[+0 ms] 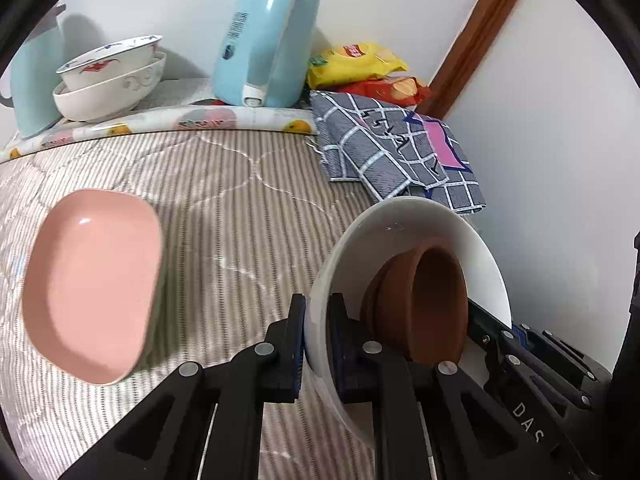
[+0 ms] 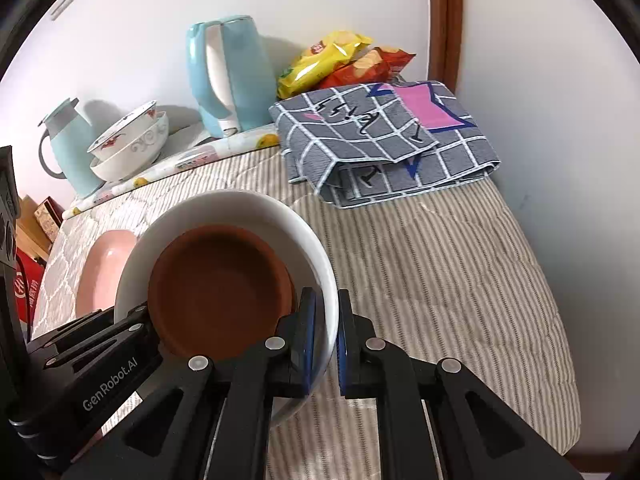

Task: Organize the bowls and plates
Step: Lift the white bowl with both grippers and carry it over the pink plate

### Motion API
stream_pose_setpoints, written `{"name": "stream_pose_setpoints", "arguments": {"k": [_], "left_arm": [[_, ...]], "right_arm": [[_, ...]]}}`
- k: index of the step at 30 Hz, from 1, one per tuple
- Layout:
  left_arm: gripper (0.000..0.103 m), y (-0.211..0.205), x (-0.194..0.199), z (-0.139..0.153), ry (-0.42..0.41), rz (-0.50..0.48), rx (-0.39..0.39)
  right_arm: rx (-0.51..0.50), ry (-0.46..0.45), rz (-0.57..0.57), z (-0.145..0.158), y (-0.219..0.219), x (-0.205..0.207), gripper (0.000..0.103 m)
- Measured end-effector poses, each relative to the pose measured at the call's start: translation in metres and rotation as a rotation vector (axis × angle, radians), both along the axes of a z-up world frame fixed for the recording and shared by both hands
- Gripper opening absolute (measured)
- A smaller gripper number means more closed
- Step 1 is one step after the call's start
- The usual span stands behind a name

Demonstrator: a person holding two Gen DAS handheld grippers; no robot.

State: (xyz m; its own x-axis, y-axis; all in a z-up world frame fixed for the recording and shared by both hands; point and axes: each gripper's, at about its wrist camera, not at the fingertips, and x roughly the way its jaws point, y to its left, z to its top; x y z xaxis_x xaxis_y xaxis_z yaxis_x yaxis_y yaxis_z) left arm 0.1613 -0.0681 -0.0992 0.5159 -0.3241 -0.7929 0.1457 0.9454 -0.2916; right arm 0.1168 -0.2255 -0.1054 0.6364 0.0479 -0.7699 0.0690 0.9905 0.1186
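Observation:
A white bowl (image 1: 404, 224) holds a brown bowl (image 1: 424, 300) inside it. My left gripper (image 1: 317, 344) is shut on the white bowl's near rim. My right gripper (image 2: 325, 336) is shut on the opposite rim of the white bowl (image 2: 224, 208), with the brown bowl (image 2: 216, 292) nested in it. The bowl is held between both grippers above the striped bedding. A pink dish (image 1: 92, 284) lies on the bedding to the left; it shows behind the white bowl in the right wrist view (image 2: 102, 272). Two stacked patterned white bowls (image 1: 112, 76) stand at the back (image 2: 130, 144).
A light blue kettle (image 1: 264, 40) and a blue jug (image 2: 66, 144) stand at the back on a fruit-print cloth (image 1: 168, 122). A folded grey checked cloth (image 2: 384, 136) and snack bags (image 2: 340, 60) lie at the back right. White walls and a wooden door frame (image 1: 476, 32) bound the bed.

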Motion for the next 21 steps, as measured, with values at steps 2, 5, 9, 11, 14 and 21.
{"name": "stream_pose_setpoints", "arguments": {"k": [2,5,9,11,14,21], "left_arm": [[0.012,0.009,-0.001,0.001,-0.002,0.008,-0.004],[0.012,0.021,-0.002,0.004,-0.007,0.026,-0.011],[0.012,0.038,-0.002,0.006,-0.012,0.051,-0.023],[0.012,0.046,-0.002,0.007,-0.015,0.061,-0.026],[0.012,0.057,-0.002,0.01,-0.019,0.077,-0.027],[0.012,0.081,-0.002,0.014,-0.027,0.107,-0.027]], "right_arm": [[-0.001,-0.003,0.006,0.002,0.008,0.0,0.009],[-0.003,-0.005,0.02,0.004,0.019,0.001,0.009],[-0.016,-0.012,0.045,0.009,0.035,0.003,0.009],[-0.016,-0.016,0.056,0.011,0.043,0.005,0.009],[-0.017,-0.02,0.068,0.013,0.054,0.008,0.009],[-0.011,-0.027,0.095,0.017,0.075,0.012,0.009]]}}
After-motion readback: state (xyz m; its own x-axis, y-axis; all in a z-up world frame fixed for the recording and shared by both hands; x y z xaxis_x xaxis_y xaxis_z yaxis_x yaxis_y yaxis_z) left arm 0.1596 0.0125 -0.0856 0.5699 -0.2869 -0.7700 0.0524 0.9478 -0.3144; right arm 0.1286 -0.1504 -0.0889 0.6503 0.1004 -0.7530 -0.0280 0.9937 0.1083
